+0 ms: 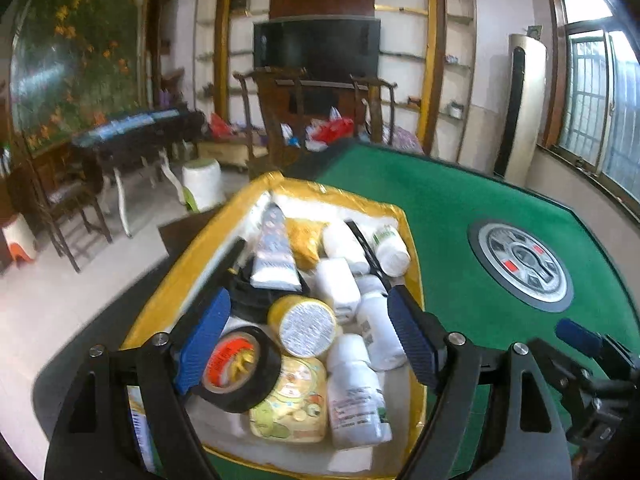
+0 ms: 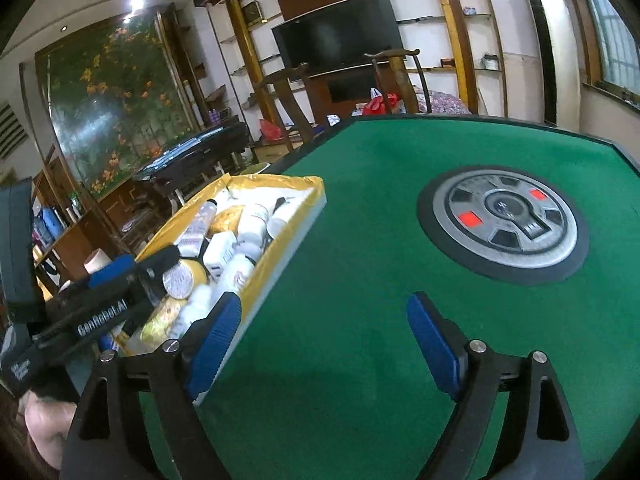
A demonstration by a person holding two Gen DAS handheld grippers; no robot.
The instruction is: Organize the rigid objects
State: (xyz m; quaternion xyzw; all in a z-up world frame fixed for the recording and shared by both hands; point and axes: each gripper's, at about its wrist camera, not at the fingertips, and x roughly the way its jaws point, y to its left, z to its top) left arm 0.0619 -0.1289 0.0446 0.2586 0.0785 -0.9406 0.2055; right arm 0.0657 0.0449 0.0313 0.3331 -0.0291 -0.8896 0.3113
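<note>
A yellow-rimmed white box (image 1: pixel 412 240) on the green table holds several rigid items: white bottles (image 1: pixel 354 396), a foil-topped yellow can (image 1: pixel 306 326), a black tape roll (image 1: pixel 236 368), a round yellow tin (image 1: pixel 290 400) and a tube (image 1: pixel 272 248). My left gripper (image 1: pixel 308 340) is open, hovering over the box above the can and tape. My right gripper (image 2: pixel 324 344) is open and empty above the green felt, its left finger beside the box's (image 2: pixel 280 256) near right wall. The left gripper also shows in the right wrist view (image 2: pixel 120 284).
A round grey-and-black dial (image 2: pixel 504 228) sits in the middle of the green table (image 2: pixel 360 280); it also shows in the left wrist view (image 1: pixel 520 264). Wooden chairs (image 1: pixel 280 120) stand beyond the table's far edge. A dark side table (image 1: pixel 132 136) stands to the left.
</note>
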